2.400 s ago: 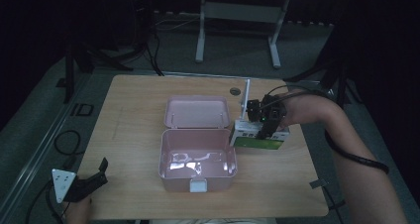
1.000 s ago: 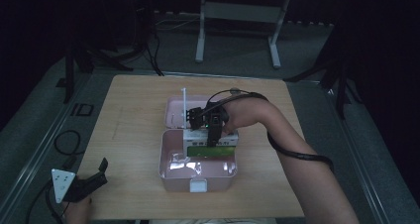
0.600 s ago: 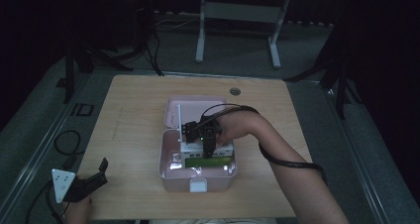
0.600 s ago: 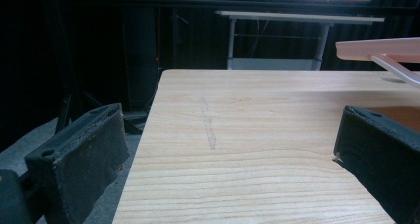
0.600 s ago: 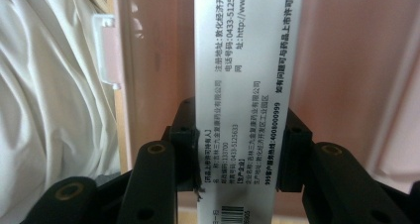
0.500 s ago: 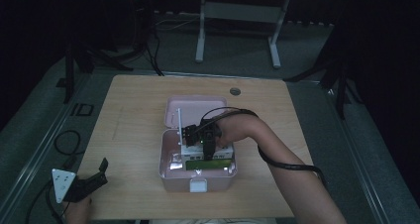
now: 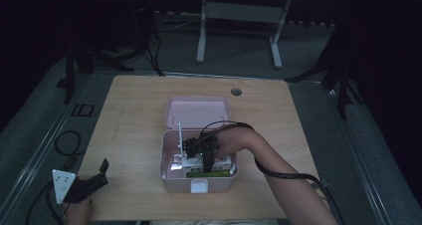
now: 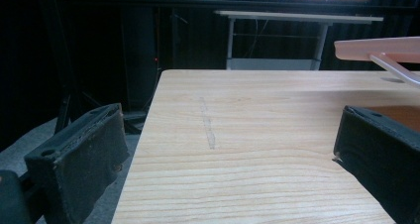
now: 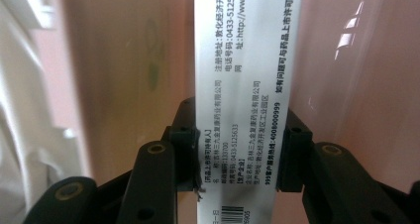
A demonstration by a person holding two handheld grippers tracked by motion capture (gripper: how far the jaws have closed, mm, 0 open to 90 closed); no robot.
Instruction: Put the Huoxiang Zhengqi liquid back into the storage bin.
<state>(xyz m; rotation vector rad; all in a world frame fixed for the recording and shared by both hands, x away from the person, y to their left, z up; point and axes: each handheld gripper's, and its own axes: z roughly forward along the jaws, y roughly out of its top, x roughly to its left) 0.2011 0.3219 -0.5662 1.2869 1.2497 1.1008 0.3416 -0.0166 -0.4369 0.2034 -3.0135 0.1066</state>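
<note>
An open pink box (image 7: pixel 165 166) sits in the middle of the wooden table, its lid (image 7: pixel 197 113) lying back behind it. My right gripper (image 7: pixel 201 153) is down inside the box, shut on a white and green medicine carton (image 7: pixel 209 171). In the right gripper view the carton's white printed side (image 9: pixel 242 60) is pinched between both jaws of the right gripper (image 9: pixel 239 149), with the pink wall (image 9: pixel 124 60) right behind it. My left gripper (image 7: pixel 97 175) rests at the table's front left corner. Its jaws stand wide apart around nothing (image 8: pixel 223 149).
Something white (image 9: pixel 20 85) lies in the box to the left of the carton. A thin white rod (image 7: pixel 178 135) stands up beside the right gripper. The table (image 8: pixel 257 110) has a round cable hole (image 7: pixel 236 91) near its far edge. Desk legs and cables stand beyond it.
My right gripper carried the carton from the table's right side leftwards over the pink box and lowered it inside. The left gripper has not moved.
</note>
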